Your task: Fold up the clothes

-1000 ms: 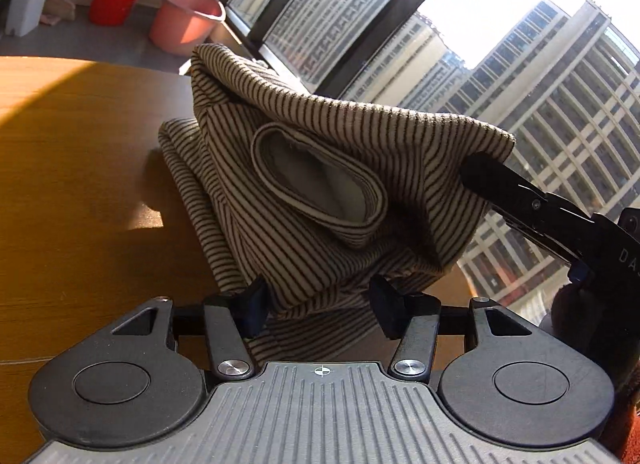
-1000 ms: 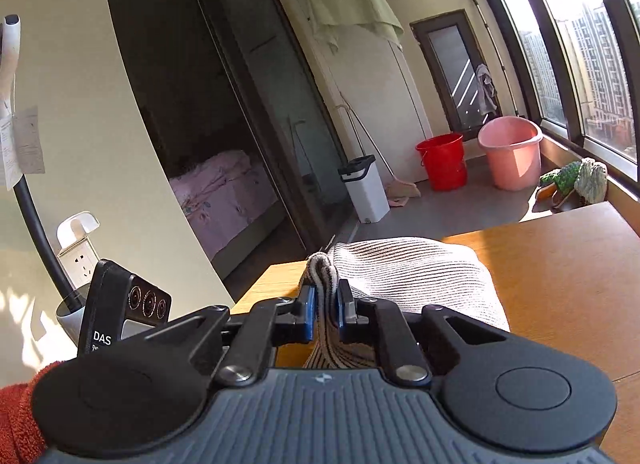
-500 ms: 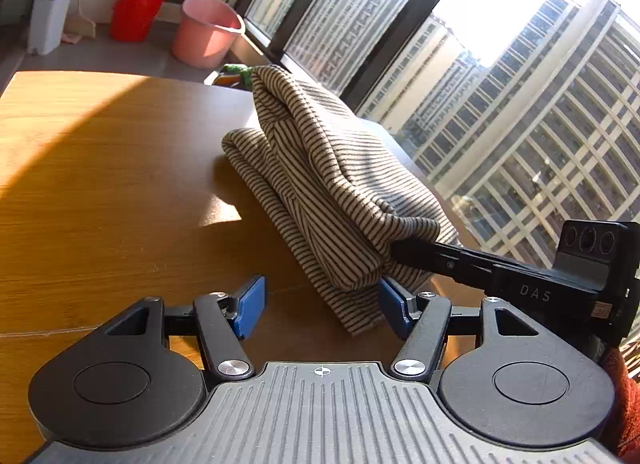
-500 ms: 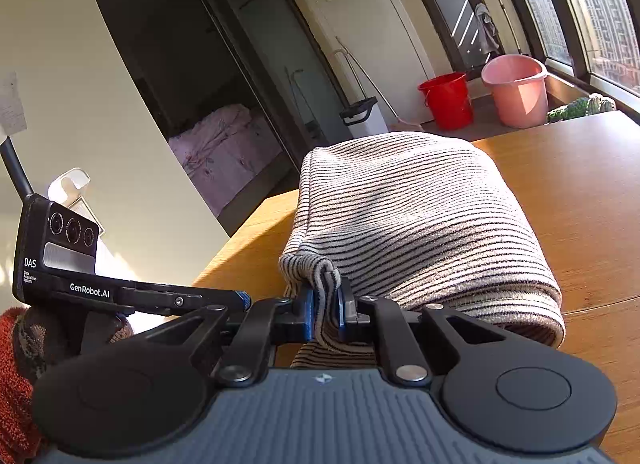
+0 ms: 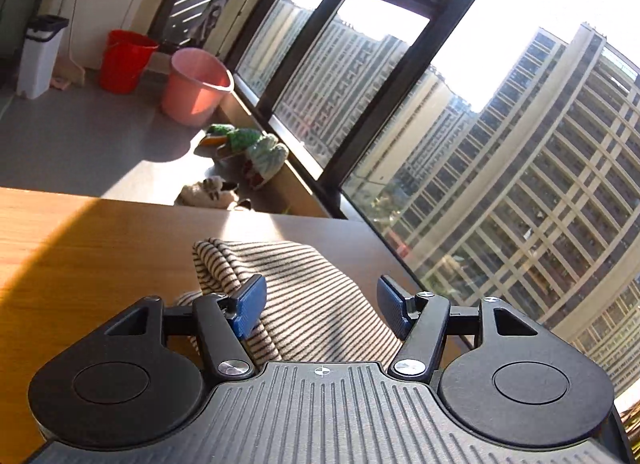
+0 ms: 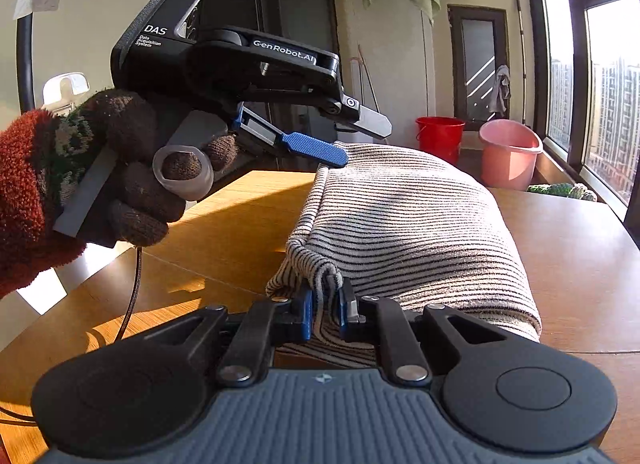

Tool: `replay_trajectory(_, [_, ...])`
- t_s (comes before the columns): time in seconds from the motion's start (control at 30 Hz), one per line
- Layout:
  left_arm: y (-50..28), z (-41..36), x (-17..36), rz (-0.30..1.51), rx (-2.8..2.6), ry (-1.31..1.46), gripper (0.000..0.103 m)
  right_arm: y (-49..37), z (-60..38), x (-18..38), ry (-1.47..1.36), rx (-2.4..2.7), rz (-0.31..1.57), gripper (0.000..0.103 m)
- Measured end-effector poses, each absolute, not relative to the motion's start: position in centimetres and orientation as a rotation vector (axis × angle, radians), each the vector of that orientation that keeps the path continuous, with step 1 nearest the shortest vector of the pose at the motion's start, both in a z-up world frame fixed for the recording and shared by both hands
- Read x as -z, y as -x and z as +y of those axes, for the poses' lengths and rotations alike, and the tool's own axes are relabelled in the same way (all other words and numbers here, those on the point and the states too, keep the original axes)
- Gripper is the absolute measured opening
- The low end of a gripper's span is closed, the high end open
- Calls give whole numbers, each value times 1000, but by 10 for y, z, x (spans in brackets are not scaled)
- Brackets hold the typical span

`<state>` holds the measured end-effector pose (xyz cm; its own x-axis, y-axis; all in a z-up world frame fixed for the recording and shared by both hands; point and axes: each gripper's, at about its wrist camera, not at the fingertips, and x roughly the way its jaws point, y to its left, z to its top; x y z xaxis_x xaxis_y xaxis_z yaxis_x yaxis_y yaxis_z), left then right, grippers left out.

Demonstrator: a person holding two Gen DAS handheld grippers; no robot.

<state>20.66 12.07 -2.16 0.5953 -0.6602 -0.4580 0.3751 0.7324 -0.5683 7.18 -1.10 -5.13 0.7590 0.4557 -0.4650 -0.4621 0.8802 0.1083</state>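
A cream garment with dark stripes (image 6: pixel 420 224) lies folded in a thick bundle on the wooden table (image 6: pixel 580 264). My right gripper (image 6: pixel 324 308) is shut on a bunched corner at the bundle's near end. My left gripper (image 6: pixel 362 140), held by a gloved hand (image 6: pixel 132 176), hovers open just above the bundle's far left end. In the left wrist view the striped garment (image 5: pixel 312 296) lies below my left gripper (image 5: pixel 320 306), whose blue pads (image 5: pixel 250 304) stand wide apart with nothing held between them.
The table (image 5: pixel 80 248) ends close to a tall window on the right. On the floor beyond stand a pink bucket (image 5: pixel 196 84), a red bucket (image 5: pixel 124 60) and a white bin (image 5: pixel 40 56). Slippers (image 5: pixel 248 152) lie by the window sill.
My left gripper let go of the garment, opened and rose above the bundle. The garment dropped from its raised hold to lie folded on the table. My right gripper kept its grip.
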Motion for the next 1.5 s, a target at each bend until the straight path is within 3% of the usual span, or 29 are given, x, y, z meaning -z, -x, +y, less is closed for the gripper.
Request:
replay_trajectory(0.17, [-239,109,46,765,585,481,54,-59,-19,31,13,-631,481,49])
replay_trajectory(0.37, [-238,116,48,767,586,476,52,-70,-37,-9,-95,-640,347,51])
replay_trajectory(0.57, [-237,113,48,754,581,446,53,-99,-6,44,-108,-594,574,50])
replay_trajectory(0.8, [-240,110,49,753,574,434,53,-90,4,29,-16,-599,564,52])
replay_trajectory(0.83, [-239,109,48,749,573,422,53,-89,1,21,-20,-617,551,55])
replay_trajectory(0.93, [-237,107,49,733,579,399,53,-89,-10,0,-27,-616,500,83])
replay_trajectory(1.07, [-237,110,50,732,583,413,53,-113,-22,1,-54,-488,521,83])
replay_trajectory(1.2, [-230,111,44,723,570,422,54,-119,-2,29,91,-421,543,85])
replay_trajectory(1.33, [-211,112,25,697,565,422,71,-113,14,33,141,-386,526,88])
replay_trajectory(1.5, [-179,105,10,651,680,481,73,-111,9,36,122,-400,512,89])
